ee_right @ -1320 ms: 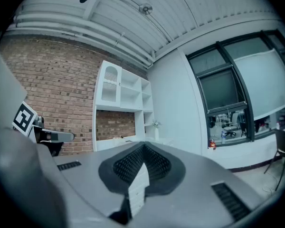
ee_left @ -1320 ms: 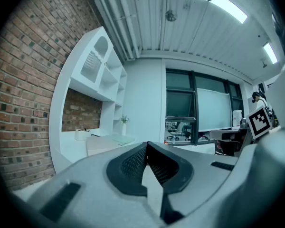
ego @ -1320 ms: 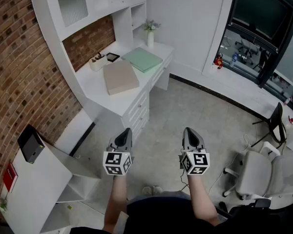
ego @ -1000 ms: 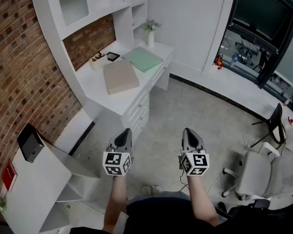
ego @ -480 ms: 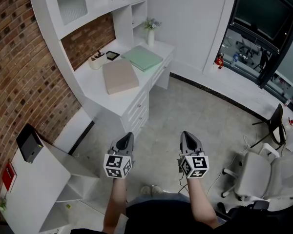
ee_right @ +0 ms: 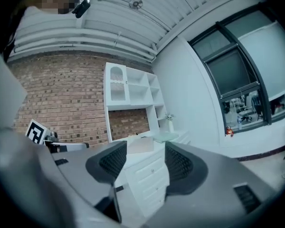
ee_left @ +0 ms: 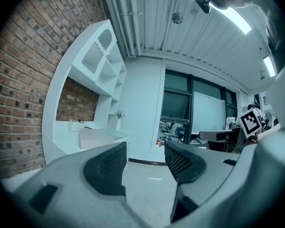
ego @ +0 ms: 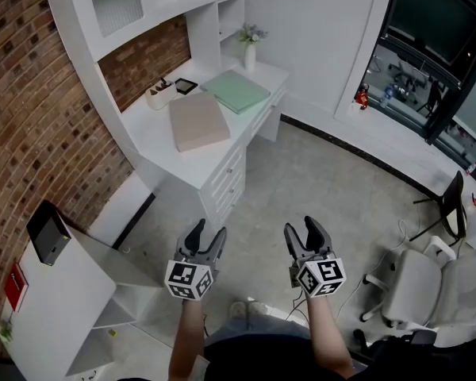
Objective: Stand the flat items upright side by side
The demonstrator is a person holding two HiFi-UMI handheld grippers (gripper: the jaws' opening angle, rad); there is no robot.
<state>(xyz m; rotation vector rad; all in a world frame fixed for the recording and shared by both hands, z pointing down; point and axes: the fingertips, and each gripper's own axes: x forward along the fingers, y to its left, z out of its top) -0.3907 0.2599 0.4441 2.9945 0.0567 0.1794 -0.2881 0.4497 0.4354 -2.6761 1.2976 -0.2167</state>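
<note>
White counter (ego: 155, 133) by brick wall (ego: 32, 94) carrying beige flat item (ego: 198, 121), green flat item (ego: 236, 91), both lying flat, well ahead and leftward. Left claw (ego: 207, 235), right claw (ego: 301, 228) having just been opening, now hanging spread, nothing between; left claw sitting nearer.

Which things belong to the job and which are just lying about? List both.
Job: beige book, green folder, both flat on the desk.
Lying about: vase, black box, office chair.
</note>
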